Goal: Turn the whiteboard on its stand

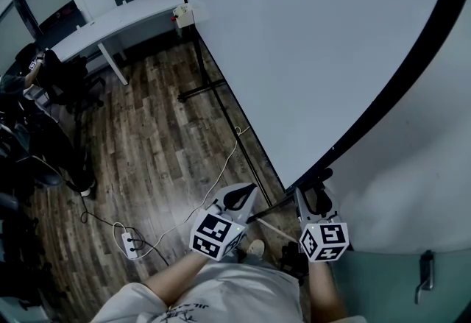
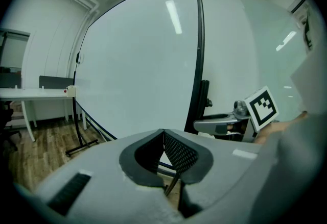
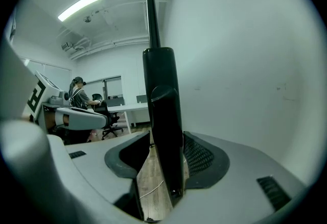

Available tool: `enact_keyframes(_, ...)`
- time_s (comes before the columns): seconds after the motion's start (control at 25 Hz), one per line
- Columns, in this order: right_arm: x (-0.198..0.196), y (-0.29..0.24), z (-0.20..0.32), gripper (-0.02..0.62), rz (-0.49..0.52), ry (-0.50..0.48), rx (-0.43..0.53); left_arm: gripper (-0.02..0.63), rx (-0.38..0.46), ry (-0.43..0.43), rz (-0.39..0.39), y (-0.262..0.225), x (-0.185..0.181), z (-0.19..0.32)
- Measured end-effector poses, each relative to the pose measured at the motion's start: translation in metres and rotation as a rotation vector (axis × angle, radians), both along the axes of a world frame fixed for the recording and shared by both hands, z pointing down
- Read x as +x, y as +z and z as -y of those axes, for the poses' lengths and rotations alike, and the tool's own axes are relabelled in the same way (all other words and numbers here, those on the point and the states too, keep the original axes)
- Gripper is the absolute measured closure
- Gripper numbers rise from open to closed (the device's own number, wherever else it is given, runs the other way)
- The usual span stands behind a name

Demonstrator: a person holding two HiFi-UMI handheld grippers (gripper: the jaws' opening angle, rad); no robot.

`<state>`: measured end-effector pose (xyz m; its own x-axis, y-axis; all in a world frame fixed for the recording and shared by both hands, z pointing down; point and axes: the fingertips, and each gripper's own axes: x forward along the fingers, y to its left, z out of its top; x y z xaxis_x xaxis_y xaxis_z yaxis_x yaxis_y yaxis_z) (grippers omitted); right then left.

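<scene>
The right gripper [image 3: 166,132] pinches the black frame [image 3: 162,95] at the whiteboard's [image 1: 309,49] near edge. The bar fills the gap between its jaws, and both tips look to be against it. The left gripper [image 2: 163,133] has its jaws pressed together on nothing. It hangs just left of the right one, facing the board's white face.

The whiteboard stands on its stand [image 1: 202,87] on the floor [image 1: 154,145]. Its near lower corner is at the right gripper, and its far edge reaches toward the desk [image 1: 118,23]. The wall [image 1: 412,182] lies close along its right side.

The step in hand looks like the start of the turn, with the grip taken and the swing to follow. The frame is narrow and smooth, so the pinch should stay square on it. The pull should follow an arc about the pivot rather than a straight tug, which would likely slide the jaws off or drag the stand. A slow start lets the board's weight come round without jerking.

The near edge has little room toward the wall, so swinging it to the room side seems safer. The left gripper could press flat on the face to steady the board. A cable [image 1: 221,167] lies on the floor by the stand's near foot and could snag if the stand shifts.
</scene>
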<state>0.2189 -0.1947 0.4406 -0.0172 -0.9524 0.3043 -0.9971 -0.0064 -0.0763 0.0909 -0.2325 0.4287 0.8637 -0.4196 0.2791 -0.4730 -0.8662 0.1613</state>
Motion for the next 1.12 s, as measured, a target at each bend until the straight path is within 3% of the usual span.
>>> enact_keyframes(0.32, -0.012, -0.005, -0.017, 0.420, 0.002, 0.003, -0.019, 0.595, -0.007, 0.000, 0.002, -0.001, -0.009, -0.005)
enact_keyframes(0.64, -0.040, -0.013, -0.022, 0.423, 0.025, -0.061, -0.016, 0.595, -0.010, -0.017, -0.004, -0.006, -0.011, -0.008)
enact_keyframes(0.92, -0.059, -0.015, -0.007, 0.546, 0.011, -0.098, -0.001, 0.595, -0.013, -0.037, -0.011, -0.002, -0.016, -0.003)
enact_keyframes(1.12, -0.071, -0.019, -0.002, 0.587, 0.003, -0.127, 0.007, 0.595, -0.004, -0.046, -0.003, 0.000, -0.022, -0.004)
